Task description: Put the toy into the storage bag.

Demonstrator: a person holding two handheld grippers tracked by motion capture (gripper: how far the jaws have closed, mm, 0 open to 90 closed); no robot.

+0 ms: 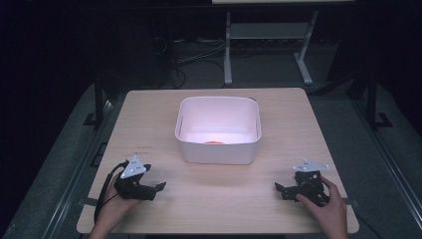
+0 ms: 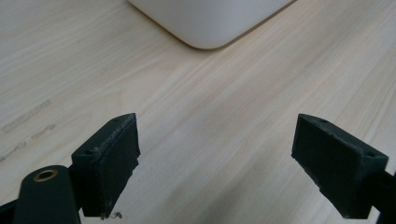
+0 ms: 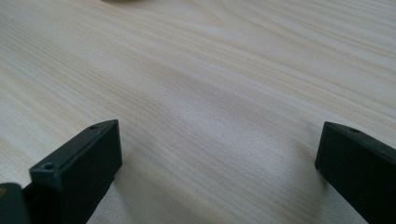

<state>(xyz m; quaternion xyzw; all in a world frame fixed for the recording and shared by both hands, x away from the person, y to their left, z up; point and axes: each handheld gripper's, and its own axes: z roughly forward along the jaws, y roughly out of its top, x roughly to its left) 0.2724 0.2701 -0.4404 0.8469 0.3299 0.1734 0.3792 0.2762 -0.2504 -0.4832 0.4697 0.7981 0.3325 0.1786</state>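
In the high view a white tub (image 1: 218,130) stands at the centre of the frame on the light wooden desk (image 1: 278,199), with a small orange-red thing (image 1: 215,142) lying on its floor against the near wall. The left gripper (image 1: 160,186) rests on the desk at the lower left and the right gripper (image 1: 277,187) at the lower right, each held in a hand and pointing inward, both well apart from the tub. In the 2 gripper views each pair of jaws stands wide apart over bare wood, and the left gripper view shows a rounded corner of the tub (image 2: 210,23) at its upper edge.
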